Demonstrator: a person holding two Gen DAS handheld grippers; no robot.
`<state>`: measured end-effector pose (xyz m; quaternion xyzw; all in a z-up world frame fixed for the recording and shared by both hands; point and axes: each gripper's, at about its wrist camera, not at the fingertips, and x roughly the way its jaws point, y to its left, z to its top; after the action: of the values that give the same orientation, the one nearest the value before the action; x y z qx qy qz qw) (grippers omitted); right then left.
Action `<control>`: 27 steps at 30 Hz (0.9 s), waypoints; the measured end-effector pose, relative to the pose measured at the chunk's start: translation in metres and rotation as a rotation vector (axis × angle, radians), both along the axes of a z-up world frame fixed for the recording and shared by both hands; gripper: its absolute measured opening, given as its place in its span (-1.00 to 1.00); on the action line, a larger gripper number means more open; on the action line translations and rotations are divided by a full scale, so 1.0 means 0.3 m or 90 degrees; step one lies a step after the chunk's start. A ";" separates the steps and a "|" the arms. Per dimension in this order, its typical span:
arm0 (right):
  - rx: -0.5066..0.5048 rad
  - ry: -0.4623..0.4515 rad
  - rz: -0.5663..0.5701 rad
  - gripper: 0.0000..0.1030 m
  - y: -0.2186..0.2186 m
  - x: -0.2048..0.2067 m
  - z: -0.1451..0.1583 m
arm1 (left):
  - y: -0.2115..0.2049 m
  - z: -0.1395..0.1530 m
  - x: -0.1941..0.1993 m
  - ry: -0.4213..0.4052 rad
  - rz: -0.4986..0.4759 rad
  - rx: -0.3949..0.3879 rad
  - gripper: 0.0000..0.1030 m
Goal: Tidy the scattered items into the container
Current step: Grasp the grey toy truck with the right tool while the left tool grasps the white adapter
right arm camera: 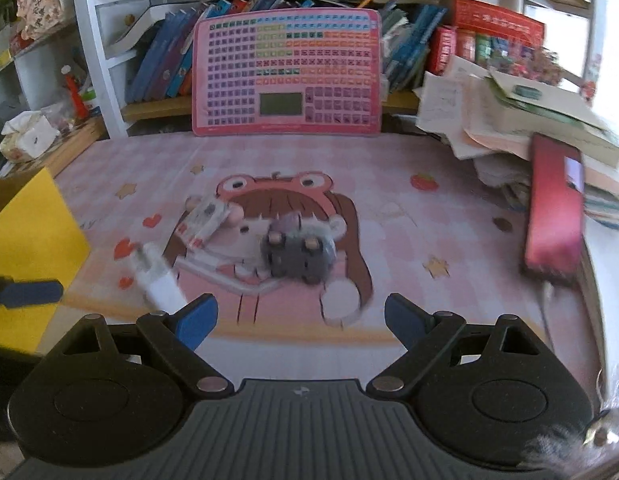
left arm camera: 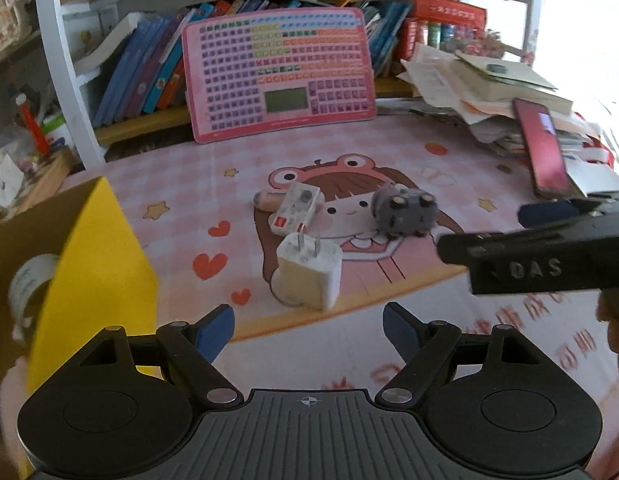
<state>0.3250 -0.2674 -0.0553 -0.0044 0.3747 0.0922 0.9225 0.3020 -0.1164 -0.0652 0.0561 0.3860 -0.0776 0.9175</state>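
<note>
Hovering over the mat [left arm camera: 389, 160] with both grippers spread wide and holding nothing — my guess is they're lining up for a first pick. Left gripper [left arm camera: 308, 330] points straight at the charger [left arm camera: 309, 274], standing prongs-up at 12 o'clock, so that looks like the easy grab. Right gripper [right arm camera: 301, 322] faces the plush [right arm camera: 299, 254] at 12. Loose stuff I count: one charger, one plush, one remote [left arm camera: 297, 208] — three. One box [left arm camera: 97, 280] at 9 o'clock, with something already inside.

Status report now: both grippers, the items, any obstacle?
Both hand-held grippers open, empty. White charger, grey plush, small remote lie on mat. Yellow box left. Nothing blocking.
</note>
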 end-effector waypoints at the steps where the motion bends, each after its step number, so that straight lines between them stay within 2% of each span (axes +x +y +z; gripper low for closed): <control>1: -0.003 0.002 0.003 0.76 0.005 0.030 -0.007 | -0.005 -0.009 0.020 0.003 0.004 0.001 0.60; 6: -0.015 0.011 0.017 0.76 0.011 0.149 -0.050 | -0.026 -0.048 0.095 0.005 0.015 0.016 0.60; 13: -0.019 0.030 0.047 0.76 0.032 0.246 -0.108 | -0.042 -0.090 0.170 0.006 0.036 0.023 0.59; 19: -0.025 0.041 0.049 0.75 0.061 0.292 -0.137 | -0.054 -0.120 0.198 0.008 0.034 0.025 0.38; 21: -0.030 0.046 0.049 0.69 0.064 0.296 -0.148 | -0.055 -0.130 0.209 0.014 0.036 0.025 0.11; 22: -0.033 0.048 0.048 0.59 0.063 0.299 -0.152 | -0.055 -0.135 0.214 0.018 0.038 0.025 0.03; 23: -0.034 0.051 0.045 0.37 0.060 0.301 -0.156 | -0.056 -0.138 0.218 0.022 0.038 0.022 -0.12; 25: -0.025 0.063 0.045 0.19 0.050 0.306 -0.164 | -0.056 -0.141 0.220 0.024 0.038 0.019 -0.15; 27: -0.021 0.062 0.041 0.18 0.037 0.302 -0.165 | -0.056 -0.142 0.218 0.024 0.037 0.020 -0.15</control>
<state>0.4156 -0.2562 -0.1048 -0.0269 0.4201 0.1160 0.8996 0.3674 -0.1333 -0.1078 0.0576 0.4055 -0.0462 0.9111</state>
